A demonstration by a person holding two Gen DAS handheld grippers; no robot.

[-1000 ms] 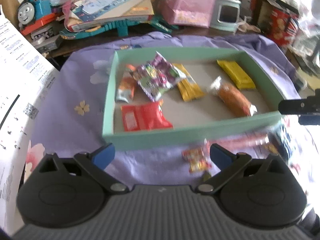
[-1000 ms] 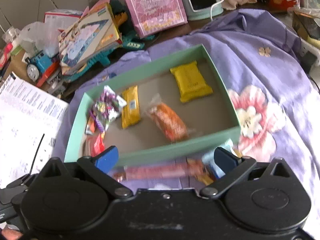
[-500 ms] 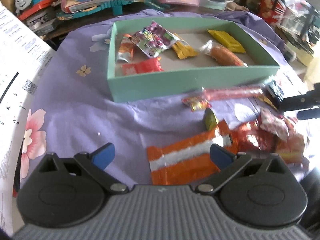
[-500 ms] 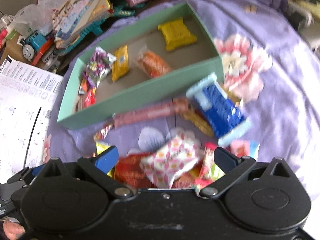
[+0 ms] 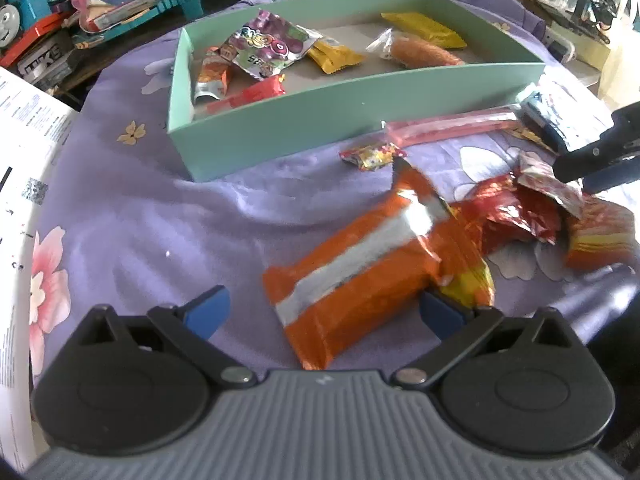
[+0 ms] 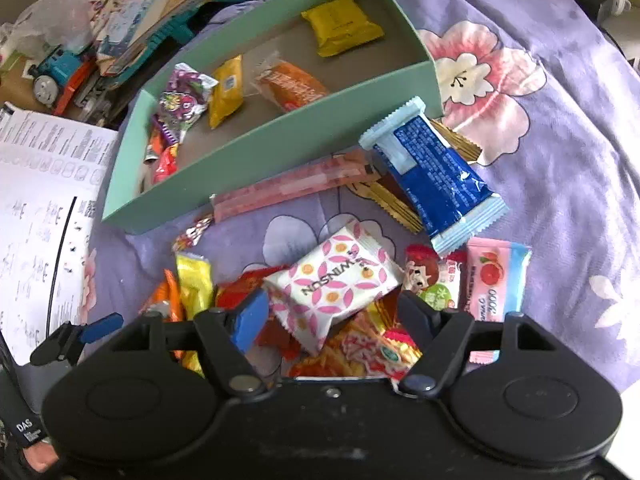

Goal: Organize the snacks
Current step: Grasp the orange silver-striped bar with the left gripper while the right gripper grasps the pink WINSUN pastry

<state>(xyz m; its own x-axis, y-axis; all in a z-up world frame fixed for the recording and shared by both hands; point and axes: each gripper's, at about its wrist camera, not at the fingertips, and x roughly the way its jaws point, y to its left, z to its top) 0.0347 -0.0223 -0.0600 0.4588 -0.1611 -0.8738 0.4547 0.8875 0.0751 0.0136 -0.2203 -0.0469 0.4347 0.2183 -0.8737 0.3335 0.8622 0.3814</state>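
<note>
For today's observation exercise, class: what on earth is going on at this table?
A person is sorting snacks into a green box with a handheld claw in each hand. Six packets already lie in the box; many more sit loose on the purple cloth. The right claw is closing around a white packet with pink flowers, not yet pressing on it. The left claw is open over an orange packet with a silver stripe.

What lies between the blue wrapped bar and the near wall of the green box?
In the right wrist view, a long pink stick pack lies on the purple cloth between the blue wrapped bar and the green cardboard box, running along its near wall.
</note>
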